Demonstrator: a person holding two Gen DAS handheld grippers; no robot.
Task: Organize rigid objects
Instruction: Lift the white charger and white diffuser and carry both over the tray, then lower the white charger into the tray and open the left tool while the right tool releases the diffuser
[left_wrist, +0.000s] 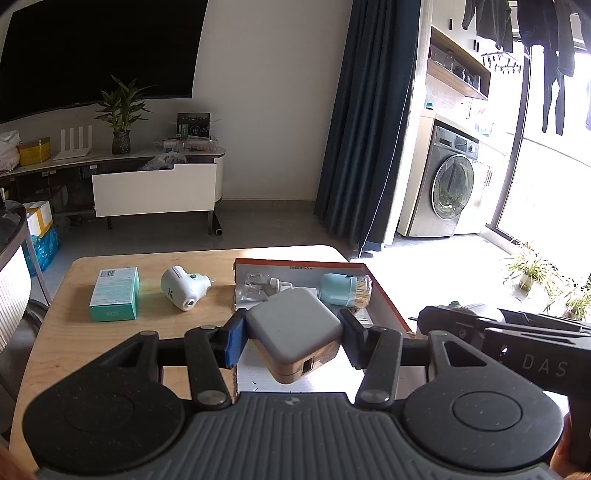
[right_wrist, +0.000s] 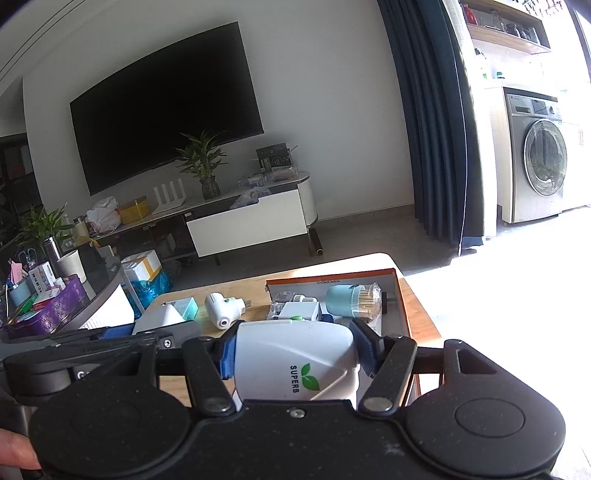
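My left gripper (left_wrist: 291, 332) is shut on a white square charger block (left_wrist: 293, 325), held over the near part of an orange-rimmed cardboard box (left_wrist: 388, 298). In the box lie a pale blue toothpick holder (left_wrist: 343, 290), a clear plastic piece (left_wrist: 255, 286) and a white plug. My right gripper (right_wrist: 295, 347) is shut on a white plug-in device marked SUPERB (right_wrist: 295, 360), just in front of the same box (right_wrist: 332, 276). On the table to the left of the box, a second white plug-in device (left_wrist: 183, 288) and a teal carton (left_wrist: 114, 293) lie loose.
The wooden table (left_wrist: 66, 332) ends just beyond the box, with bare floor behind it. The right gripper's body (left_wrist: 517, 339) sits close beside my left one. A cluttered round side table (right_wrist: 55, 295) stands to the left. TV cabinet, curtain and washing machine are far back.
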